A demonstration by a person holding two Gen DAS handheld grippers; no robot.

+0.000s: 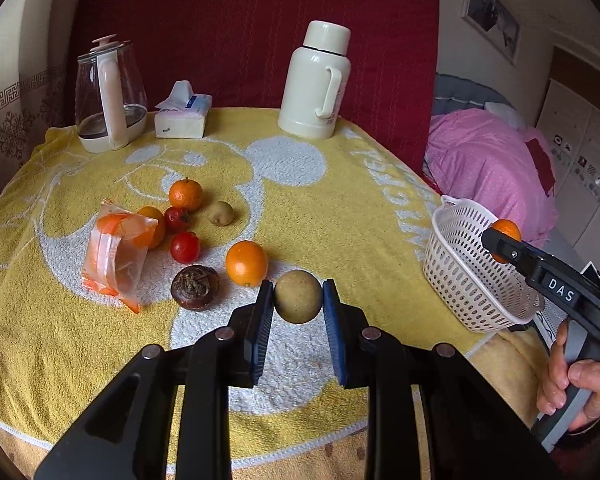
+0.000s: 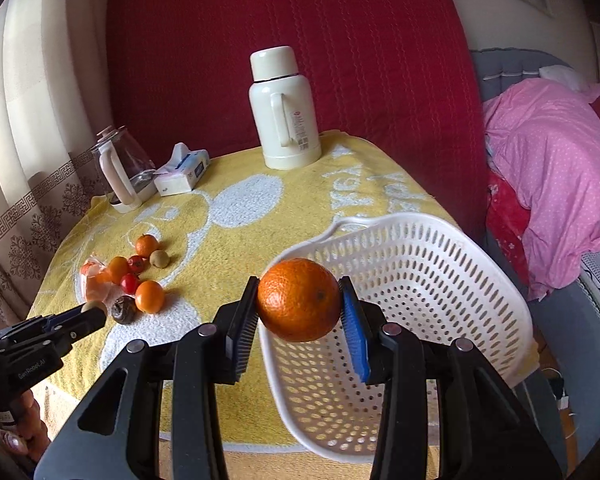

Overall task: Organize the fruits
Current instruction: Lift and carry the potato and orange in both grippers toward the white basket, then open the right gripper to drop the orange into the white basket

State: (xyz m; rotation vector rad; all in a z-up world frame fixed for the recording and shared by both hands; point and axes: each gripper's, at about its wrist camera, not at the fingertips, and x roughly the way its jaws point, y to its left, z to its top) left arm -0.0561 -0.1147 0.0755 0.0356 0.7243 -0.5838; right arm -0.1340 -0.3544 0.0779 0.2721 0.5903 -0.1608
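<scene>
Two grippers: both in view, each clamped on one round fruit.
Plastic bag (image 1: 116, 256): left of centre in the left wrist view, lying on the yellow towel (image 1: 340, 200); orange pieces inside, too blurred to name.
Loose fruit beside the bag: a small orange (image 1: 185, 194), a brown-green fruit (image 1: 221, 213), two red fruits (image 1: 185, 247), a larger orange (image 1: 246, 263) and a dark brown wrinkled fruit (image 1: 195, 287), all near one another on the counter.
Glass kettle (image 1: 110, 96): upper left, upright, nearly empty.
Tissue box (image 1: 182, 118): just right of the kettle, a tissue sticking up.
Cream flask (image 1: 316, 80): upper centre, upright, lid on.
Left gripper (image 1: 298, 298): lower centre of its own view, pads pressed on both sides of a tan round fruit (image 1: 299, 296) held clear above the towel.
White basket (image 2: 420, 272): right half of the right wrist view, at the counter's right edge, tilted with its open mouth toward the camera; no fruit shows on its perforated bottom.
Right gripper (image 2: 300, 300): lower centre of its own view, closed on an orange (image 2: 298, 300) in front of the basket's near rim.
Right hand (image 1: 576, 388): lower right of the left wrist view, fingers wrapped round the gripper's handle.
Bed: far right, heaped with a pink quilt (image 2: 560, 184).
</scene>
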